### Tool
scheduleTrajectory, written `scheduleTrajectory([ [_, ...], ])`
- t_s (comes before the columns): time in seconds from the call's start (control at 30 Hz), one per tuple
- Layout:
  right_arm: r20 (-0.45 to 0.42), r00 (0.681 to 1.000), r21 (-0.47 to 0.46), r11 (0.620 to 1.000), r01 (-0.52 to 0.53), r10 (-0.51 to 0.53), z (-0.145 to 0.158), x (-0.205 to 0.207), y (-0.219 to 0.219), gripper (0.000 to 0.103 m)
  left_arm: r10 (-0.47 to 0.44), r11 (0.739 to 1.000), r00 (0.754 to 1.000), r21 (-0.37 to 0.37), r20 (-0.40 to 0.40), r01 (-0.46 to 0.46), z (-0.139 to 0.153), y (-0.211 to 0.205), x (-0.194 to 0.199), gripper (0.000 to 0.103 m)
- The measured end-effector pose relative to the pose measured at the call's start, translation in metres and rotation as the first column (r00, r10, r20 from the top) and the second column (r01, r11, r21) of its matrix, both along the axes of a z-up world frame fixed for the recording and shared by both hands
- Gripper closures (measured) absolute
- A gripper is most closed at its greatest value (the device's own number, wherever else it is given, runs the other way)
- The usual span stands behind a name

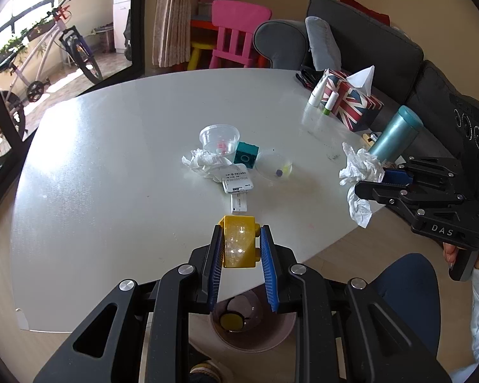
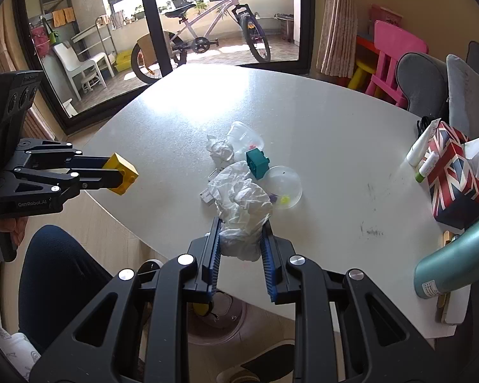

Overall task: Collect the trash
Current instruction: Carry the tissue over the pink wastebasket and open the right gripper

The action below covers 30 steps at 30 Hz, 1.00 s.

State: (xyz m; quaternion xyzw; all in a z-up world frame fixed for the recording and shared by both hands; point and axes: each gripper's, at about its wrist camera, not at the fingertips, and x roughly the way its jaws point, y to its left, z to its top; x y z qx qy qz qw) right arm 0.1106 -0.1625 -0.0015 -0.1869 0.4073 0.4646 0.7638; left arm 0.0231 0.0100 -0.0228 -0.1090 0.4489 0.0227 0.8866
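Your left hand-held gripper (image 1: 241, 245) is clamped on a yellow block (image 1: 239, 243), pads pressing both sides, held up off the desk (image 1: 111, 159) near its front edge. Your right hand-held gripper (image 2: 241, 239) is clenched on a crumpled tissue (image 2: 241, 210), also lifted clear of the desk, over at 3 o'clock from the left one.

Mid-desk there's a small pile of stuff: a second tissue (image 1: 201, 161) touching a clear cup (image 1: 219, 138) at its 12 o'clock, a teal block (image 1: 246, 153) just beside the cup at 3 o'clock, and a clear lid (image 1: 274, 166) right of that with little bits in it. A white card (image 1: 238, 181) lies at 6 o'clock from the pile.

At the desk's far right sits a flag tissue box (image 1: 351, 99), with a teal flask (image 1: 396, 135) near it.

Down on the floor under the near edge of the desk, a pinkish bin (image 1: 254, 332) has something yellow inside.
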Motion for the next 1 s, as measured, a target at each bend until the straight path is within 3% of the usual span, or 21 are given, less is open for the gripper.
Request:
scheduleTrajectory([
  [0.3, -0.054, 0.995, -0.015, 0.997, -0.079, 0.078, -0.018, -0.049, -0.008, 0.080, -0.006, 0.999, 1.000, -0.035, -0.001, 0.006, -0.011, -0.016, -0.034, 0.080],
  [0.63, -0.105, 0.986, -0.045, 0.990, -0.135, 0.129, -0.039, -0.069, 0.001, 0.079, 0.008, 0.998, 1.000, -0.056, -0.007, -0.008, -0.018, -0.015, -0.054, 0.080],
  [0.7, -0.109, 0.984, -0.044, 0.988, -0.145, 0.139, -0.039, -0.070, 0.003, 0.074, 0.011, 0.998, 1.000, -0.057, -0.005, -0.011, -0.018, -0.014, -0.056, 0.080],
  [0.77, -0.113, 0.983, -0.038, 0.988, -0.148, 0.143, -0.038, -0.069, 0.005, 0.058, 0.009, 0.998, 1.000, -0.058, -0.004, -0.010, -0.017, -0.013, -0.056, 0.080],
  [0.83, -0.114, 0.985, -0.026, 0.991, -0.134, 0.130, -0.037, -0.067, 0.004, 0.028, 0.007, 0.998, 1.000, -0.059, -0.004, -0.007, -0.018, -0.014, -0.056, 0.080],
  [0.93, -0.110, 0.988, -0.024, 0.994, -0.108, 0.105, -0.035, -0.064, 0.004, 0.014, 0.001, 0.998, 1.000, -0.061, -0.008, -0.002, -0.020, -0.015, -0.054, 0.080],
  [1.0, -0.111, 0.989, -0.021, 0.995, -0.096, 0.093, -0.033, -0.061, 0.002, 0.012, -0.002, 0.998, 1.000, -0.064, -0.012, 0.001, -0.021, -0.016, -0.053, 0.080],
])
